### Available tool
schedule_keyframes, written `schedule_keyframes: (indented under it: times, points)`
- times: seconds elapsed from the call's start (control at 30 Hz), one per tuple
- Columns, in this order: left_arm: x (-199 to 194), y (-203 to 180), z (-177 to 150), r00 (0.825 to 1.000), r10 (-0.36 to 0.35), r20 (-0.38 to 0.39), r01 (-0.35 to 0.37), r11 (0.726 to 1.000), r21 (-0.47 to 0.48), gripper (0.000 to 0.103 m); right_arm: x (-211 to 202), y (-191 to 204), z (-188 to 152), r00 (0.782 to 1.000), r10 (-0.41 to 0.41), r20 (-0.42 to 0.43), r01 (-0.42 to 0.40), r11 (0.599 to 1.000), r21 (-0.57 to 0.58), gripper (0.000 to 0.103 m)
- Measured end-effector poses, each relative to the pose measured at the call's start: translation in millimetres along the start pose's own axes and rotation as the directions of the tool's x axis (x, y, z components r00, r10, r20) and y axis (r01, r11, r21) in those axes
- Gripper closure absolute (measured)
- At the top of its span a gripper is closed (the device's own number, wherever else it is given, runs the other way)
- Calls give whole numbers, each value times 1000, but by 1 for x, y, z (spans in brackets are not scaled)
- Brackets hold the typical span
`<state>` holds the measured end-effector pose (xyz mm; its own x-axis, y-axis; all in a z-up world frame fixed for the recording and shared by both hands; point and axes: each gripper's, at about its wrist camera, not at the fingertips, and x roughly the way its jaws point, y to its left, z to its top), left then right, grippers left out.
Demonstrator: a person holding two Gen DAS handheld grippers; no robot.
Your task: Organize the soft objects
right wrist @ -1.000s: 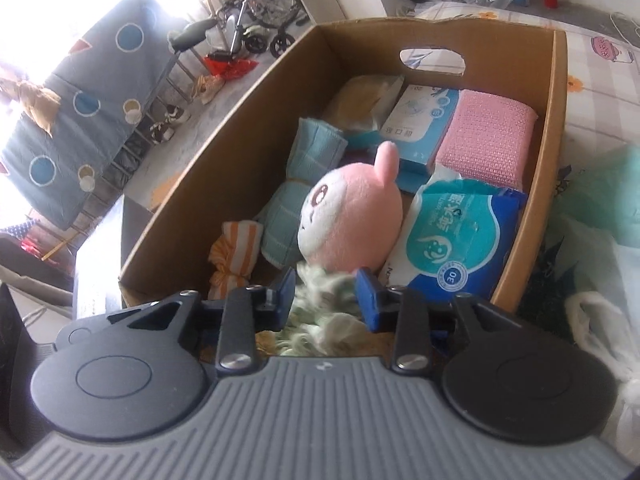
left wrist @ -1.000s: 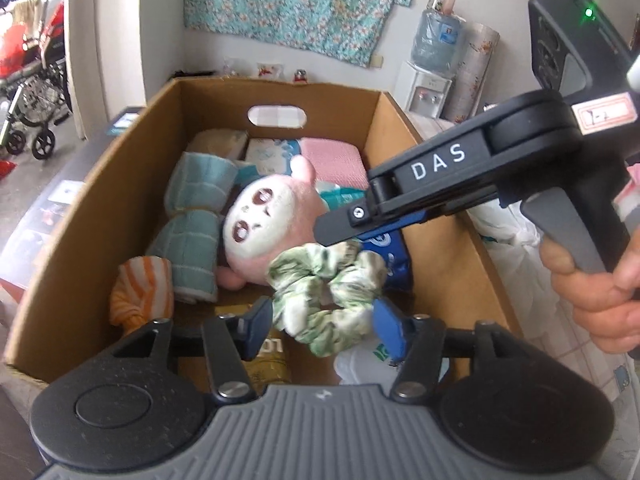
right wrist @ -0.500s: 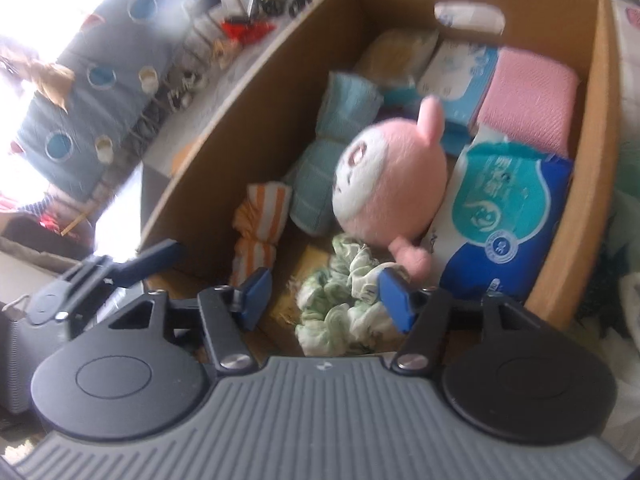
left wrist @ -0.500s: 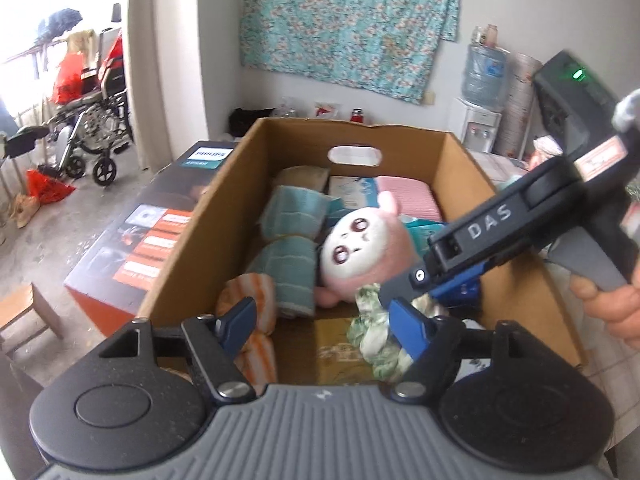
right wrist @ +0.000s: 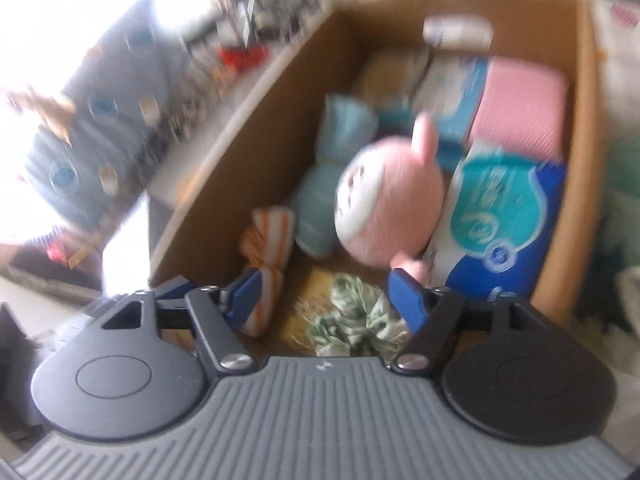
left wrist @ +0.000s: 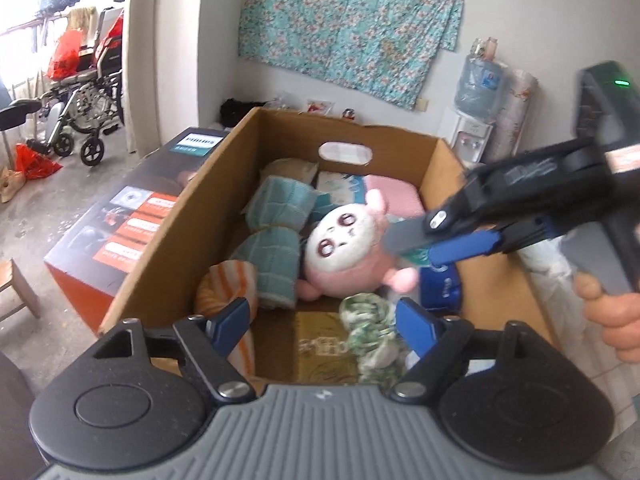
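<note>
Left wrist view: both tongs [left wrist: 324, 322] [right wrist: 326, 294] spread wide above crinkly green scrunchie [left wrist: 370, 330].

A brown cardboard box [left wrist: 160, 248] holds a pink-and-white plush toy [left wrist: 344, 252], 2 teal checked towel rolls [left wrist: 276, 224], an orange-and-white striped cloth [left wrist: 228, 284], a green-and-white mottled scrunchie [left wrist: 368, 328], a pink towel [right wrist: 520, 108] and a blue-and-teal tissue pack [right wrist: 504, 224].

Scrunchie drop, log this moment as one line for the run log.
stage: scrunchie lying in cardboard box beside pink plush | left gripper: open, empty | right gripper: open, empty
</note>
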<state>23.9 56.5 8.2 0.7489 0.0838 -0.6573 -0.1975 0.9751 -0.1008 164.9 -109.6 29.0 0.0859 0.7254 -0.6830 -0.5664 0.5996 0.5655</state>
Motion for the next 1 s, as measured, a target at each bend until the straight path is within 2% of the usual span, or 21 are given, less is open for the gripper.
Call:
schedule_keyframes:
  times: [0.07, 0.13, 0.23, 0.3, 0.37, 0.4, 0.5, 0.53, 0.6, 0.67, 0.77, 1.0]
  points:
    - [-4, -7, 0, 1000, -12, 24, 11, 1000, 7, 17, -26, -1, -11, 995, 22, 97, -24, 1000, 16, 23]
    - [-8, -13, 2, 998, -27, 52, 26, 999, 19, 13, -47, -4, -21, 982, 20, 188, -26, 999, 30, 22]
    - [-20, -20, 3, 993, -50, 106, 47, 998, 33, 6, -77, -8, -39, 955, 5, 298, -21, 999, 49, 20]
    - [-29, -24, 2, 987, -64, 145, 59, 998, 34, 1, -94, -9, -53, 930, -34, 367, 20, 999, 41, 19]
    - [-34, -29, -1, 981, -85, 177, 80, 996, 40, 0, -102, -6, -70, 892, -122, 436, 127, 992, 19, 18]
    - [-35, -30, -4, 979, -94, 181, 88, 995, 41, 0, -105, -2, -80, 863, -184, 470, 205, 979, 6, 17]
    - [-38, -37, -13, 979, -115, 168, 110, 993, 41, 0, -105, 10, -107, 764, -340, 549, 436, 899, -51, 15]
    - [-40, -40, -16, 978, -121, 168, 116, 992, 41, 0, -103, 12, -115, 744, -366, 559, 482, 873, -70, 14]
    - [-43, -46, -24, 976, -130, 177, 124, 991, 44, 0, -99, 13, -130, 740, -372, 560, 504, 859, -95, 14]
    - [-47, -51, -34, 974, -116, 193, 109, 993, 45, 0, -100, 11, -141, 750, -356, 557, 481, 872, -92, 13]
    - [-50, -61, -46, 981, -59, 185, 50, 997, 51, 0, -103, 6, -153, 769, -327, 550, 434, 898, -73, 13]
    - [-51, -65, -80, 991, 81, 105, -84, 996, 24, 0, -104, -3, -188, 807, -275, 523, 340, 940, -30, 12]
